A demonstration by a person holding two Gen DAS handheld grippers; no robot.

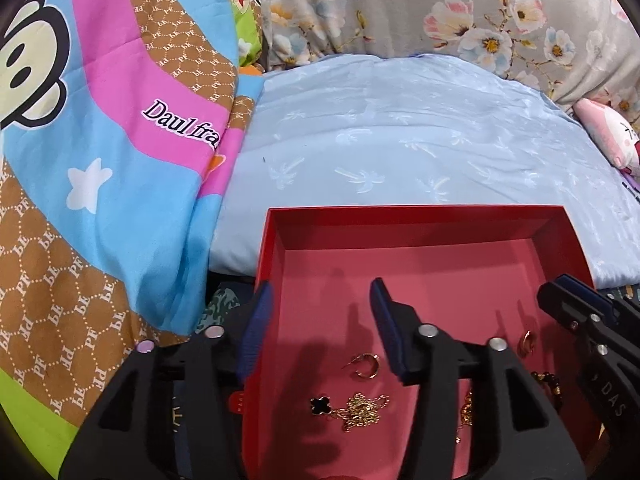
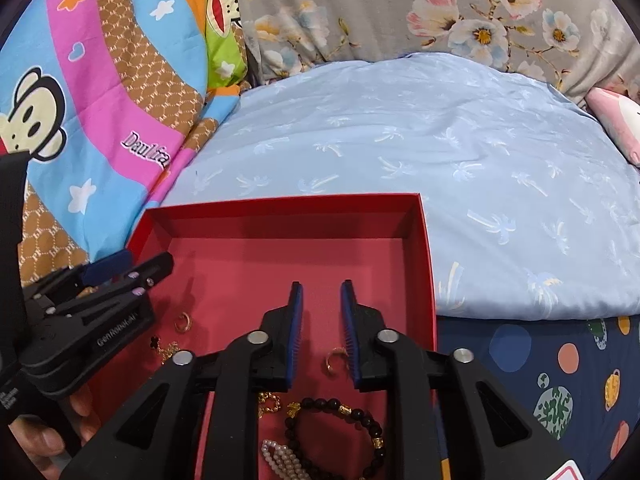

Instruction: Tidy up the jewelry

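Red cardboard box (image 1: 408, 216), shallow, matte pink floor, lies on a bed w/ pale-blue palm-print cover (image 1: 400, 128). Inside: gold hoop earring (image 1: 366, 365), black clover pendant on gold chain (image 1: 352, 410), dark bead bracelet (image 2: 340, 436), pearl strand (image 2: 280, 460). Left hand-held gripper (image 1: 320, 328), ribbed blue pads, spread wide above the box's left wall. Right hand-held gripper (image 2: 320, 332) partly spread, nothing pinched; second hoop (image 2: 334, 358) below its pads. Cartoon-monkey quilt (image 1: 100, 140) at left, floral fabric (image 2: 400, 12) behind.

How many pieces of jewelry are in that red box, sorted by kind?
Gold hoop earrings: 2
Gold chain with black clover: 1
Gold chain piece: 1
Dark bead bracelet: 1
Pearl strand: 1
Total: 6, in the red box
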